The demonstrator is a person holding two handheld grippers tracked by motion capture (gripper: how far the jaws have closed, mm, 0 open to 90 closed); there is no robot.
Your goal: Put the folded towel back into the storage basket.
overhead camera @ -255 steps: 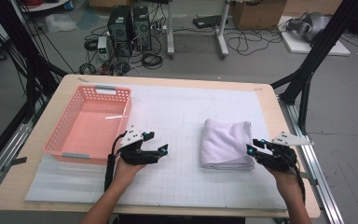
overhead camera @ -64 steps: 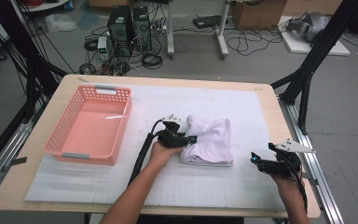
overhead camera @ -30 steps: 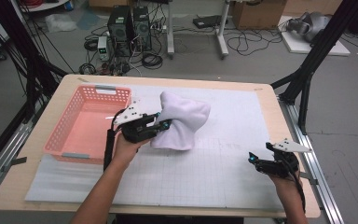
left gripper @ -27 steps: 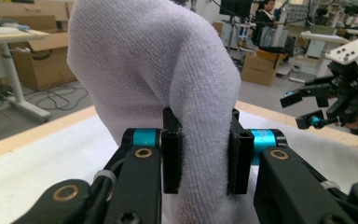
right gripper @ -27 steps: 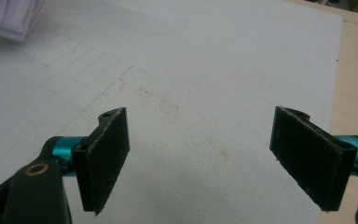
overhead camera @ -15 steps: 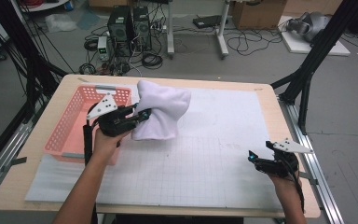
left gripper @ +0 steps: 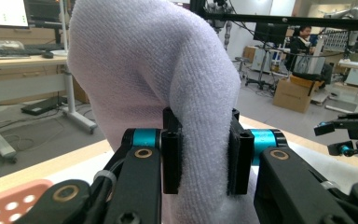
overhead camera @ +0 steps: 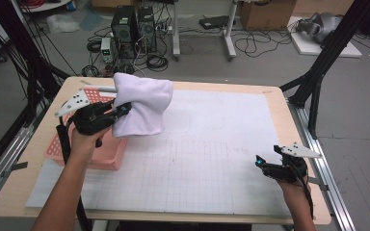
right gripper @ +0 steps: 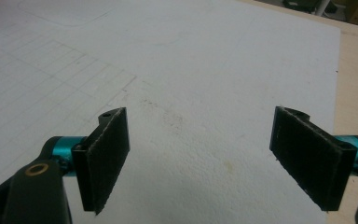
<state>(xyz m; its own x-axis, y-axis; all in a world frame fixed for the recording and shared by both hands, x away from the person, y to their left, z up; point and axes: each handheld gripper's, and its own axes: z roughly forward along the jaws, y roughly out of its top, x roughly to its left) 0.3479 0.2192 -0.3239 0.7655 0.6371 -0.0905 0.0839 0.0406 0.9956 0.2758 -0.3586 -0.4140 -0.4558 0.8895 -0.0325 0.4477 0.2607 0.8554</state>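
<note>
In the high view the left tongs (overhead camera: 120,109) sit in the left part of the frame, held up above the bench (overhead camera: 231,91), and they pinch a white towel (overhead camera: 142,107). The towel bulges up and to the right of the jaws and hangs down below them, clear of the bench surface, its lower edge over the right rim of the pink basket (overhead camera: 107,155). The basket stands on the bench at the left of the frame, partly behind the left hand (overhead camera: 87,130).

In the left gripper view the 2 jaws of the left tongs (left gripper: 200,154) press in on a thick fold of the towel (left gripper: 140,65) from both sides; the cloth fills the gap between them and rises in a rounded hump above the jaws, taking up the upper middle of the frame.

The right tongs (overhead camera: 259,160) are in the lower right of the high view, low over the white gridded mat (overhead camera: 197,163), well apart from the towel. In the right gripper view the right tongs (right gripper: 198,154) stand spread wide, with bare mat (right gripper: 182,70) between the 2 pads.
</note>
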